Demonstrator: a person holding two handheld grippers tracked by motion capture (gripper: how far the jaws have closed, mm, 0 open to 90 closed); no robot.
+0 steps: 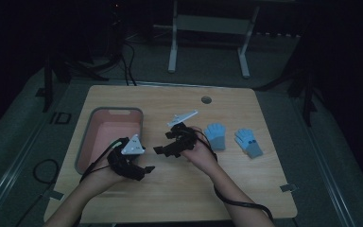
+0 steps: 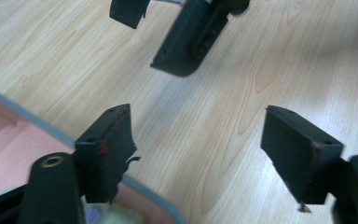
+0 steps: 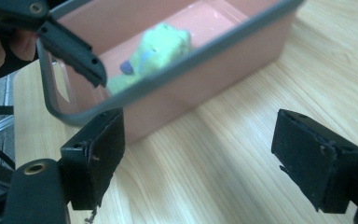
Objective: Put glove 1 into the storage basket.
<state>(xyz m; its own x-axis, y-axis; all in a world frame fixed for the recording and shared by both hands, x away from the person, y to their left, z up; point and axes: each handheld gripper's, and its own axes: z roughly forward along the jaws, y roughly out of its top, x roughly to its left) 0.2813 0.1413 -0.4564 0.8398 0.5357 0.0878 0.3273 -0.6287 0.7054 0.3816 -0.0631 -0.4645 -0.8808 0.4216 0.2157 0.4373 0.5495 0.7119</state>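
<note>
A pink bin with a grey rim (image 1: pixel 116 110) stands on the left of the wooden table (image 1: pixel 170 194). Inside it lies a light green glove (image 3: pixel 156 46) with a purple patch. Two blue gloves lie flat to the right, one (image 1: pixel 215 135) beside the right hand and the other (image 1: pixel 248 142) farther right. My left gripper (image 1: pixel 142 165) (image 2: pixel 198 126) hovers open and empty over bare wood by the bin's near right corner (image 2: pixel 42 126). My right gripper (image 1: pixel 164 142) (image 3: pixel 200 126), open and empty too, points left at the bin's wall (image 3: pixel 223 88).
A round cable hole (image 1: pixel 206 100) sits near the table's far edge. A white metal stand (image 1: pixel 208 28) and cables (image 1: pixel 127 66) are on the dark floor behind. Bare wood stretches along the near edge and between the grippers.
</note>
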